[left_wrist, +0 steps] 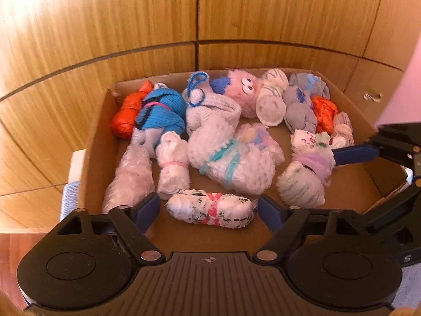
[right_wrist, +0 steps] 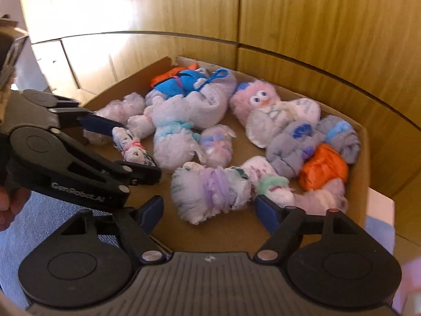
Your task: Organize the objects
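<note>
Sock bundles (left_wrist: 210, 212) in cardboard box (left_wrist: 97, 131) — wooden cabinet fronts (left_wrist: 105, 26) behind

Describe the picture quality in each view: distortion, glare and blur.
Left wrist view: fisheye bends the wooden cabinet seams into arcs; sunlit glare upper left; cardboard box contents fairly sharp. Right wrist view: same bowing, bright glare on the panels at top left, bundles slightly soft, dark corners.

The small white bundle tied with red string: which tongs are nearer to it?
Left. The left tongs straddle the red-tied bundle, open; the right tongs are over the purple-banded bundle beside it.
</note>
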The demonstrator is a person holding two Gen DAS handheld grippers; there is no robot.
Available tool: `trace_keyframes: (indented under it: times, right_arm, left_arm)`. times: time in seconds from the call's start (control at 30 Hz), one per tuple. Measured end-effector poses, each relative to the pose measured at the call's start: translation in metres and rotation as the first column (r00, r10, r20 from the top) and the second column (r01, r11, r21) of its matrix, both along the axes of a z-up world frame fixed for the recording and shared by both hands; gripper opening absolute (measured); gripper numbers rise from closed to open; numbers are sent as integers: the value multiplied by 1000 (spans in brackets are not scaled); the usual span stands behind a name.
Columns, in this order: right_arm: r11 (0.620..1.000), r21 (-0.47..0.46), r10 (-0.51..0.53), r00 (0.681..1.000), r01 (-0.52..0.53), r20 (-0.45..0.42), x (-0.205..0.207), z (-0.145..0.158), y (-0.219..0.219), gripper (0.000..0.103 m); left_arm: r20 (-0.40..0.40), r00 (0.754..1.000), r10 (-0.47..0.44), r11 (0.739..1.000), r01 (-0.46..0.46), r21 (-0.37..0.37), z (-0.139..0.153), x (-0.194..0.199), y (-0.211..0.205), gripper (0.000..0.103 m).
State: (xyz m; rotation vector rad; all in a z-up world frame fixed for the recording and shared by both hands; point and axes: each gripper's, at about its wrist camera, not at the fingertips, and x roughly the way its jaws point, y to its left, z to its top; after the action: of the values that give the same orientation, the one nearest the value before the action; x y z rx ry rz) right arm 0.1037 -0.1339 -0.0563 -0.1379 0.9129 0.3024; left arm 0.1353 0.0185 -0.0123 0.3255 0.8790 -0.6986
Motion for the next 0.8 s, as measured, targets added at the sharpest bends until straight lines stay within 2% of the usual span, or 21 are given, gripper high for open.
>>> trace_keyframes:
  times: [0.13, 0.2, 0.37, 0.47, 0.6, 0.8]
  right_arm:
    - [996, 7, -85, 996, 85, -3, -6, 1, -3, 79]
    - [993, 11, -116, 993, 116, 6, -10, 3, -4, 84]
    - [983, 18, -184, 983, 183, 27, -16, 7, -9, 91]
    - [975, 33, -220, 975, 220, 24, -17, 7, -11, 93]
    - [968, 50, -246, 969, 244, 36, -22, 7, -8, 94]
    - [963, 75, -261, 964, 257, 50, -31, 12, -10, 96]
  left_arm:
    - [-10, 999, 47, 999, -47, -5, 5, -5, 1, 88]
    - [-15, 998, 67, 998, -68, -10, 7, -7, 2, 90]
    - [-29, 994, 106, 994, -107, -31, 13, -11, 6, 103]
    - [-22, 993, 116, 992, -117, -55, 19, -16, 7, 103]
    - [17, 990, 138, 989, -137, -49, 28, -27, 8, 103]
    - [50, 989, 142, 984, -136, -112, 45, -41, 23, 103]
